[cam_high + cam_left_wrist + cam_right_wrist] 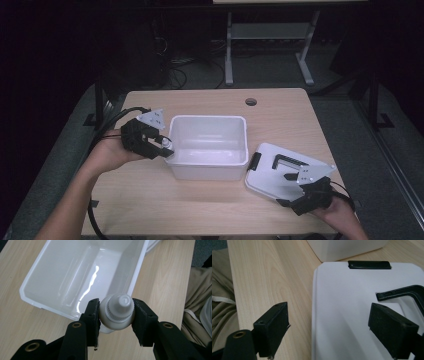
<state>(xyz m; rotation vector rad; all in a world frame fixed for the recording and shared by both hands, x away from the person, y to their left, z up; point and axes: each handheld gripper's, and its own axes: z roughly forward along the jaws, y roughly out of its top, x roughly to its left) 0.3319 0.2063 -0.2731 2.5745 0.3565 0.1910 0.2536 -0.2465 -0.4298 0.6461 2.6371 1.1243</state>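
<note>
Two grippers are at work on the wooden table (150,205), and we look first at the left gripper (116,315): its jaws are clamped on a small white bottle (117,312), one pad pressed to each side just below the ribbed screw cap. We see the bottle held over the near left corner of the white bin (209,146), right at its rim. In the high view the left gripper (162,146) sits against the bin's left wall. Our right gripper (328,325) stands with its jaws spread wide, gripping nothing; they straddle the left edge of the white lid (347,310), which lies flat beside the bin with its black handle (404,293) up.
</note>
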